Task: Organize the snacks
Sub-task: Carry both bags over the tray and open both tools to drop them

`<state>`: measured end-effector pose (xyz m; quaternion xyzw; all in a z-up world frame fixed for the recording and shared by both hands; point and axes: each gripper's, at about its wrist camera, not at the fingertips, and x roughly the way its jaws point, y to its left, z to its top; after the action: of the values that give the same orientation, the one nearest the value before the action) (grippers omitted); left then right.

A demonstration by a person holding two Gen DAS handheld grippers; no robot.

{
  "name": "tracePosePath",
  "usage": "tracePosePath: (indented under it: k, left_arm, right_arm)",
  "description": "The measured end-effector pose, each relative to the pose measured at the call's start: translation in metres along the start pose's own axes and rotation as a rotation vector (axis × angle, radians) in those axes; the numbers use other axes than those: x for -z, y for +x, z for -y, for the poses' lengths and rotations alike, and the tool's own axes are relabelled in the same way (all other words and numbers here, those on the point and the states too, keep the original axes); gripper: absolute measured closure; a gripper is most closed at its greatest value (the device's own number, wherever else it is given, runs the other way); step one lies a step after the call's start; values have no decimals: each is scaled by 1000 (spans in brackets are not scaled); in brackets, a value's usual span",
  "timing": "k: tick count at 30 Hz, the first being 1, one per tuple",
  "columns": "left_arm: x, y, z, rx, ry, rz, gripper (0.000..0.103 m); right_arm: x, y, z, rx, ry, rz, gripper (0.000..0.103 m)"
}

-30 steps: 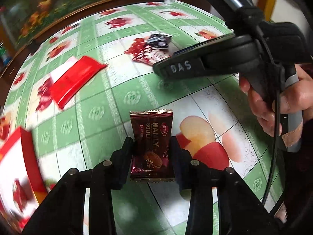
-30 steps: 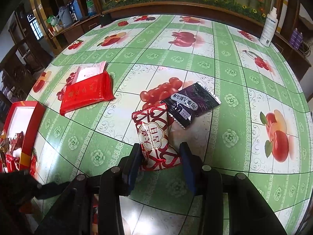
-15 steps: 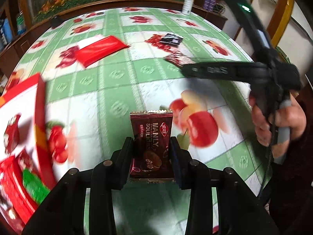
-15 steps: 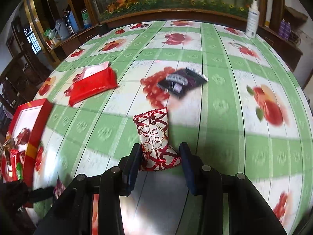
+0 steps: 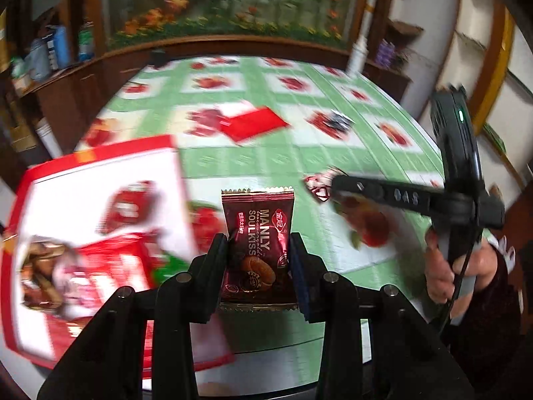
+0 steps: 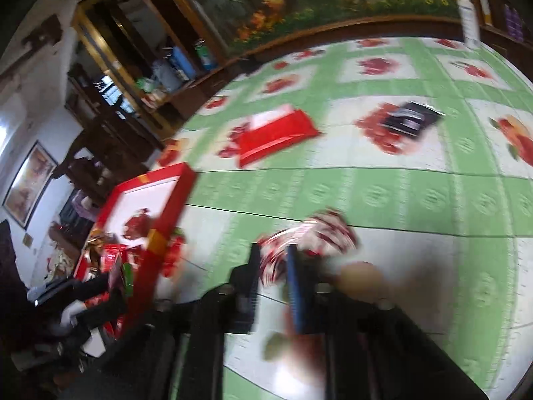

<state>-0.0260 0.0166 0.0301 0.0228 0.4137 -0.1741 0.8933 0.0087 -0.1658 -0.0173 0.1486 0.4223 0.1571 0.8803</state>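
Both grippers have swung leftward since 0.5 s ago, and the red-rimmed snack box [image 5: 100,180] now fills the left of the left wrist view, where it only edged in before. The left gripper [image 5: 259,253] still pinches the maroon Manly Soulkiss biscuit packet [image 5: 258,233] upright, now just right of the box's near corner. The right gripper [image 6: 271,266] trails behind, its jaws pressed on the red-and-white heart-patterned candy packet [image 6: 313,230], blurred by motion. The black snack packet [image 6: 411,118] and the flat red packet [image 6: 276,133] remain on the green fruit-print tablecloth [image 6: 399,193]. Likely both packets are about to be dropped into the box; 2 more would remain.
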Motion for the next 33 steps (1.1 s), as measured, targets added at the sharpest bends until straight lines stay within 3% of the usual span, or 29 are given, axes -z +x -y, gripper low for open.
tracePosePath:
  k: [3, 5, 10, 12, 13, 14, 15, 18, 23, 25, 27, 28, 33]
  left_arm:
    - [0, -10, -28, -30, -58, 24, 68]
    - [1, -18, -36, -44, -69, 41, 68]
    - [0, -22, -28, -4, -45, 60, 68]
    - [0, -19, -18, 26, -26, 53, 68]
    - [0, -17, -13, 40, -15, 46, 68]
    - [1, -15, -8, 57, -5, 37, 68]
    - [3, -13, -4, 69, 1, 25, 68]
    - [4, -7, 6, 80, 14, -3, 68]
    - [0, -9, 11, 69, 13, -4, 68]
    - [0, -10, 11, 67, 13, -5, 68]
    - [0, -9, 11, 60, 10, -9, 68]
    - [-1, -9, 10, 60, 7, -10, 68]
    - [-4, -13, 5, 61, -10, 2, 68]
  right_arm:
    - [0, 16, -9, 95, -14, -42, 95]
    - [2, 15, -4, 110, 20, -58, 94]
    - [4, -18, -10, 132, -52, 58, 87]
    - [3, -22, -21, 199, -168, 51, 66]
    - [2, -21, -22, 221, -206, 46, 43]
    - [1, -20, -24, 242, -264, 39, 29]
    - [1, -18, -25, 250, -329, 38, 27]
    - [-2, -11, -22, 252, -458, 12, 27]
    - [-16, 31, -8, 223, -525, -137, 32]
    - [-18, 42, -2, 172, -511, -171, 38]
    - [-21, 42, 3, 143, -492, -147, 52]
    - [-22, 41, 3, 145, -482, -145, 73]
    - [-10, 32, -4, 129, -437, -160, 75]
